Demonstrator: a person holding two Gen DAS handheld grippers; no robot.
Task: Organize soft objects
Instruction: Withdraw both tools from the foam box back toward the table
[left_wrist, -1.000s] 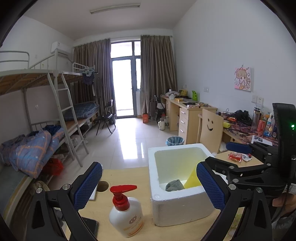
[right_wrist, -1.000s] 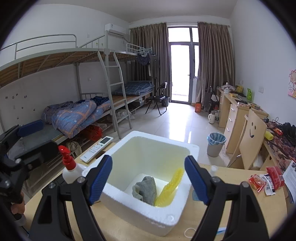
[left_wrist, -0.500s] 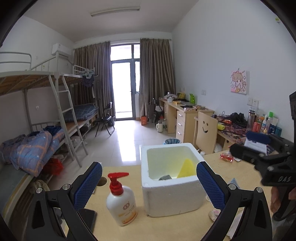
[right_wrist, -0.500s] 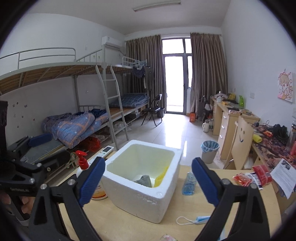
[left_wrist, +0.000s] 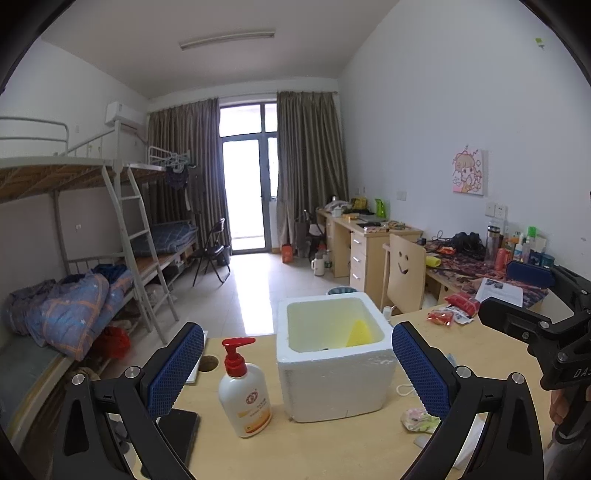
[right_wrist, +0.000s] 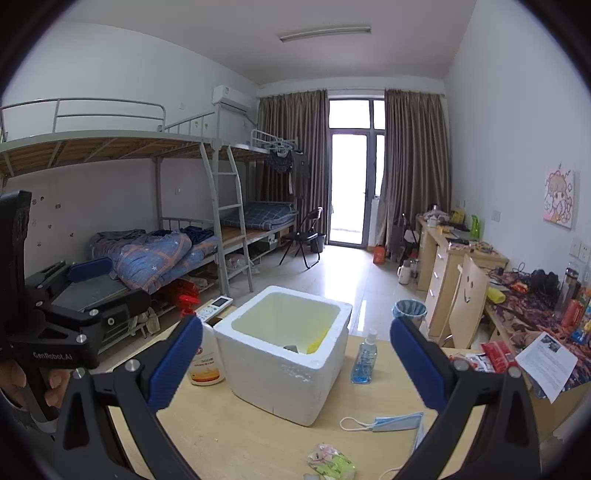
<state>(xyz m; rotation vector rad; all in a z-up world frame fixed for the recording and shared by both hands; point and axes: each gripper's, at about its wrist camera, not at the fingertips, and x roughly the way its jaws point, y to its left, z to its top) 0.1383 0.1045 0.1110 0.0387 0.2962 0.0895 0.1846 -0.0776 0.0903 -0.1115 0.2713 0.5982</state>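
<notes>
Both grippers — left gripper (left_wrist: 297, 363) and right gripper (right_wrist: 295, 360) — gape empty, the right's jaws just widened. I'd straddle the crumpled floral cloth (right_wrist: 331, 463) squarely, then carry it over the white foam box (right_wrist: 282, 349).

Even, soft daylight from balcony door (left_wrist: 248, 192), panes blown out white. Bright glare streak on tiled floor (right_wrist: 352, 280). Ceiling tube lamp (left_wrist: 227, 38) apparently unlit. Faint shadows on wooden table (right_wrist: 236, 428). Strong fisheye bending, black vignette at corners. Focus sharp overall; no motion blur.
</notes>
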